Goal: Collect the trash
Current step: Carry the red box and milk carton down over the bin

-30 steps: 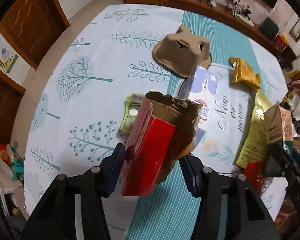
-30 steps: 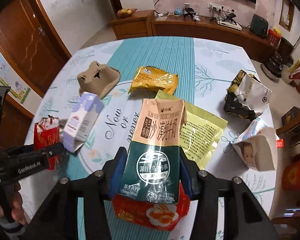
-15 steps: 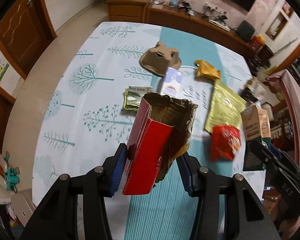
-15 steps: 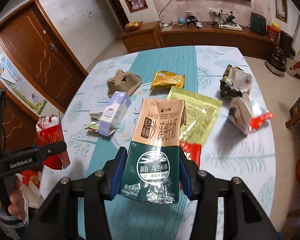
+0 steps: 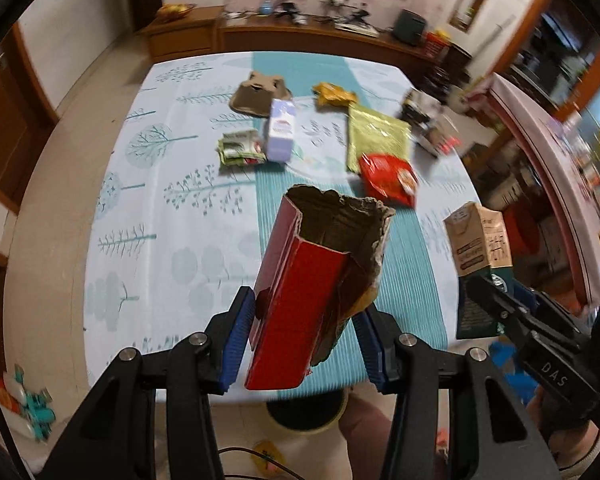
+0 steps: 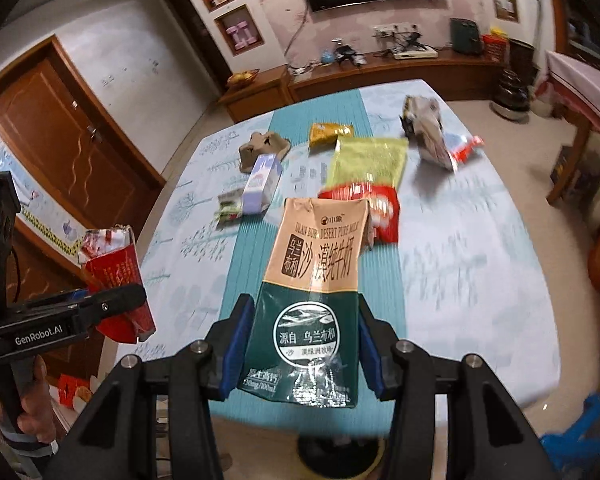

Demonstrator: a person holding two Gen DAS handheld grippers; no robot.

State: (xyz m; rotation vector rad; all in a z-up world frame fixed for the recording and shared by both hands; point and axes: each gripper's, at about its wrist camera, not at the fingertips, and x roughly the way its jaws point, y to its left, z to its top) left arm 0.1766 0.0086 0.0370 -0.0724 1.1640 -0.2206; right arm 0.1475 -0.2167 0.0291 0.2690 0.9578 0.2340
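Both hands are loaded and the carry-away step looks to be in hand: the left gripper (image 5: 306, 344) is clamped on a torn red box (image 5: 312, 300), its ragged open top pointing away, and the right gripper (image 6: 300, 350) is clamped on a tan and green milk carton (image 6: 314, 300); both are held up above the near edge of the table (image 6: 460, 280), over the floor; the next move, I judge, calls for carrying both to a bin and letting go, perhaps the dark round container (image 5: 306, 412) glimpsed on the floor below the box, though I cannot tell what it is; more trash lies on the tree-print tablecloth: a red snack bag (image 5: 388, 178), a yellow-green pouch (image 5: 376, 138), a lilac carton (image 5: 282, 132), a cardboard cup tray (image 5: 258, 96); beyond stand a wooden sideboard (image 6: 380, 72) at the far wall and a brown door (image 6: 72, 148) to the left.
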